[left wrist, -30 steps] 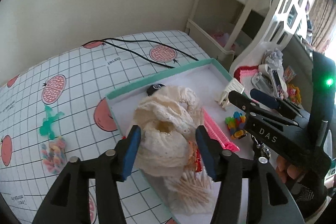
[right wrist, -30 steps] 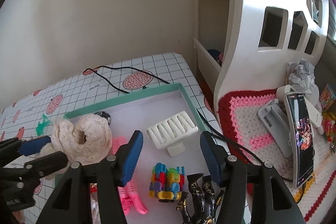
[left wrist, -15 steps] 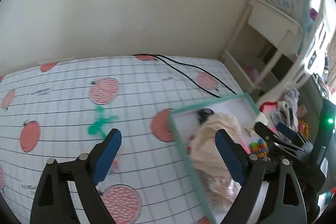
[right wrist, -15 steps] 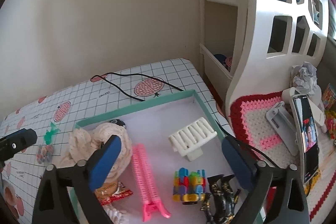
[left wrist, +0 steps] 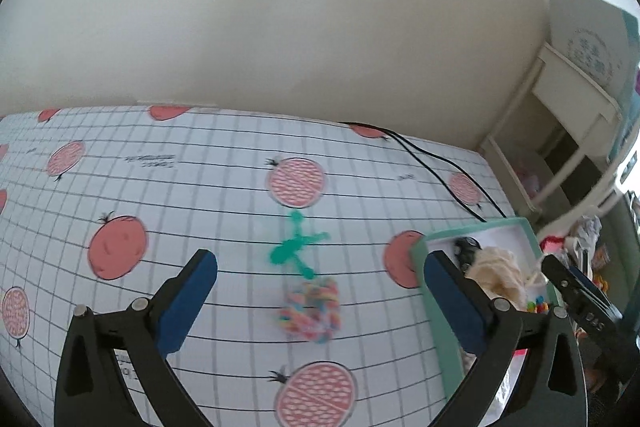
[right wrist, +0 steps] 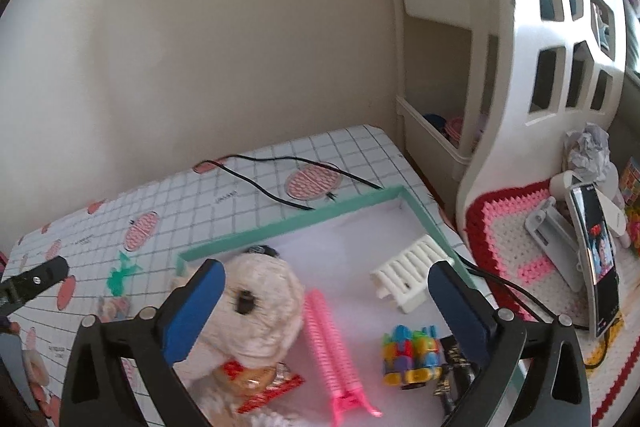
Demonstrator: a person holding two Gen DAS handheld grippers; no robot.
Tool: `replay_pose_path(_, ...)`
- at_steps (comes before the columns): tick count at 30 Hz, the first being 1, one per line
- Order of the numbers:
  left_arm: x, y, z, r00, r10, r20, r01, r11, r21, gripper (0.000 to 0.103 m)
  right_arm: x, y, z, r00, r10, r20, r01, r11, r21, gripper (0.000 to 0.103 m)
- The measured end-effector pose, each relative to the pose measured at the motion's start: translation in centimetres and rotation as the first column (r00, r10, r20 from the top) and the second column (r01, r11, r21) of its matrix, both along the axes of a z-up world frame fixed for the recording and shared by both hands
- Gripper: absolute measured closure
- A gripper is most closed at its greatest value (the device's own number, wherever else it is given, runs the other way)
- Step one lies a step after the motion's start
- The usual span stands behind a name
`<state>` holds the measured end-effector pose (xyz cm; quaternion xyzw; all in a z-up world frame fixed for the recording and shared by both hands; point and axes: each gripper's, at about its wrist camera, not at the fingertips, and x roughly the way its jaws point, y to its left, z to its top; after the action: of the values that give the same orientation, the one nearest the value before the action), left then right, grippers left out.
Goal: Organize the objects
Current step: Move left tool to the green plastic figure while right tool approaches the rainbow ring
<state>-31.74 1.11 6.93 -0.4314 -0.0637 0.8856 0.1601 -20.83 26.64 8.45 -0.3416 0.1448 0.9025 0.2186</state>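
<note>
Left gripper swung off cream scrunchie, wide open, empty, candy bag between fingers.

The left gripper is a black plastic frame with two angled arms, each ending in a blue rectangular pad on its fingers. Silver round screw heads sit at the arm joints, and triangular cut-outs open the black side plates. The right gripper has the same build: black arms, blue-padded fingers, silver screws. Seen from the left wrist camera, its black body carries pale lettering, too blurred to read
</note>
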Motion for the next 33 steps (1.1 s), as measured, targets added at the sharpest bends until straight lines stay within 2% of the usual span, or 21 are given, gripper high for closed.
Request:
replay_pose_path(6,-0.6,-2.5,-0.4,0.999,0.053,0.010,-0.053,0.999,0.008,0.000,-1.0,-3.6,1.6,0.996,0.074,-0.054,-0.072,0.997,0.032,0.000)
replay_pose_path(13,-1.0,-5.0,-0.8,0.995,0.094,0.023,-0.094,0.996,0.010,0.000,-2.9,-9.8,2.5,0.972,0.217,-0.088,-0.210,0.974,0.079,0.000)
replay_pose_path(17,-1.1,-5.8,-1.1,0.995,0.092,0.044,-0.094,0.995,0.031,0.000,-4.2,-12.6,1.4,0.960,0.275,-0.052,-0.271,0.959,0.086,0.000)
replay_pose_path(23,-1.6,-6.2,-1.9,0.993,0.099,0.062,-0.100,0.995,0.024,0.000,-5.8,-15.6,-0.9,0.942,0.336,0.013,-0.336,0.938,0.090,0.000)
replay_pose_path(29,-2.6,-5.7,-3.5,0.994,0.061,0.088,-0.064,0.997,0.034,0.000,-7.3,-18.1,-4.1,0.917,0.390,0.083,-0.396,0.915,0.077,0.000)
replay_pose_path(33,-3.3,-5.5,-4.1,0.995,0.049,0.091,-0.056,0.996,0.069,0.000,-7.9,-19.0,-5.4,0.904,0.413,0.111,-0.422,0.904,0.072,0.000)
